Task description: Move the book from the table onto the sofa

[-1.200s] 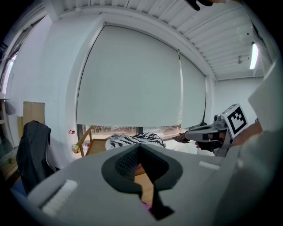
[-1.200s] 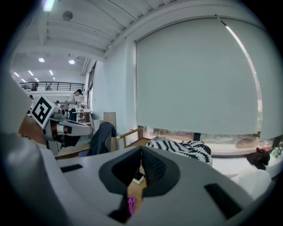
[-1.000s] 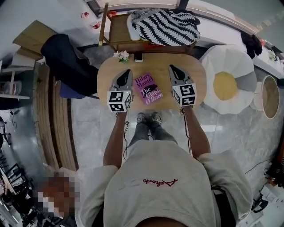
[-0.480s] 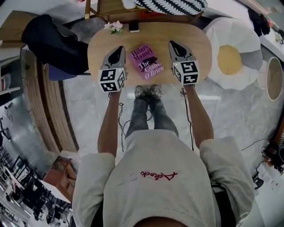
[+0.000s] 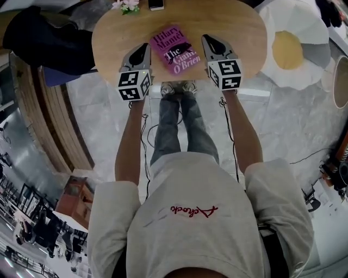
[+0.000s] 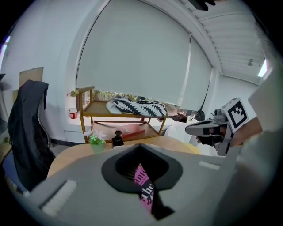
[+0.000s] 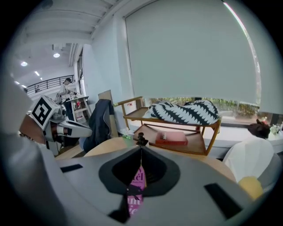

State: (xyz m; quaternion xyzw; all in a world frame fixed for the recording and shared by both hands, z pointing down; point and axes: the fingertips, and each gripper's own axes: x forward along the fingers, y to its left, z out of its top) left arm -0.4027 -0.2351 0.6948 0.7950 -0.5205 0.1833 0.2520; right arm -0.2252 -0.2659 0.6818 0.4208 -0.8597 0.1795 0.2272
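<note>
A purple book (image 5: 175, 49) lies flat on the oval wooden table (image 5: 239, 27), near its front edge. My left gripper (image 5: 144, 48) hangs just left of the book and my right gripper (image 5: 206, 39) just right of it; both are shut and hold nothing. Neither touches the book. In the left gripper view the jaws (image 6: 140, 145) meet in a line, and a strip of the book (image 6: 142, 178) shows below them. The right gripper view shows the same closed jaws (image 7: 141, 148) over the book (image 7: 136, 182).
A small flower pot (image 5: 126, 5) and a dark phone (image 5: 156, 4) stand at the table's far edge. A white egg-shaped seat with a yellow centre (image 5: 296, 49) is to the right. A dark jacket (image 5: 38, 38) hangs on a chair at the left. Behind stands a wooden shelf (image 6: 88, 115) with a striped blanket (image 6: 137, 107).
Both grippers have sunk toward the table, keeping to either side of the book. The table and book have slid up in the head view. Jaws stayed shut.
</note>
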